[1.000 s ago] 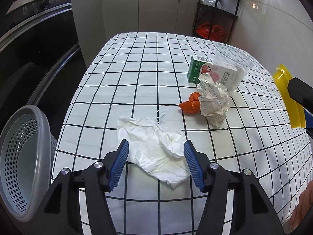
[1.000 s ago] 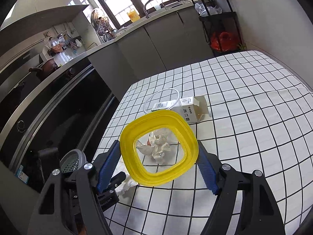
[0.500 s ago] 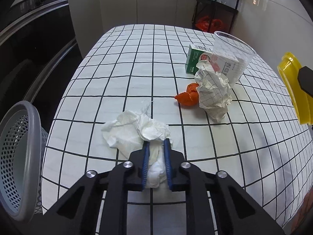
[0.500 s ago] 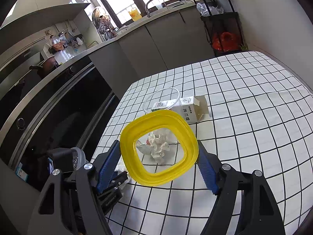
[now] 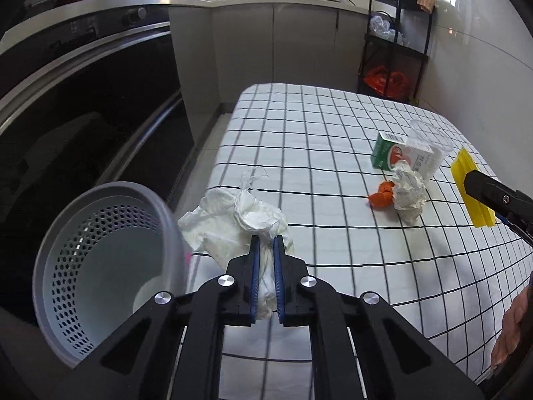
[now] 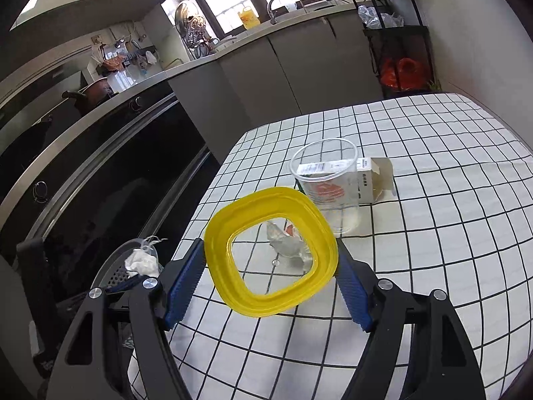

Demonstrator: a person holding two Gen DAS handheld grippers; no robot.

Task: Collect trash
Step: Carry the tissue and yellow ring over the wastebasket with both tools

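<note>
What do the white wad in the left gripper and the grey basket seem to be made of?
White wad: soft tissue paper, matte, going by its fine creases and frayed wisps. Grey basket: probably moulded plastic, smooth with a slight sheen, its wall pierced by even round holes.

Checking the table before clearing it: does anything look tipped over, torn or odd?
Yes. The small carton lies on its side behind the clear cup, its end flaps open. A crumpled paper ball rests against an orange scrap on the tablecloth.

A hand (image 5: pixel 511 330) is cropped at the frame's edge; the cup (image 6: pixel 328 186) partly masks the carton (image 6: pixel 373 180).
</note>
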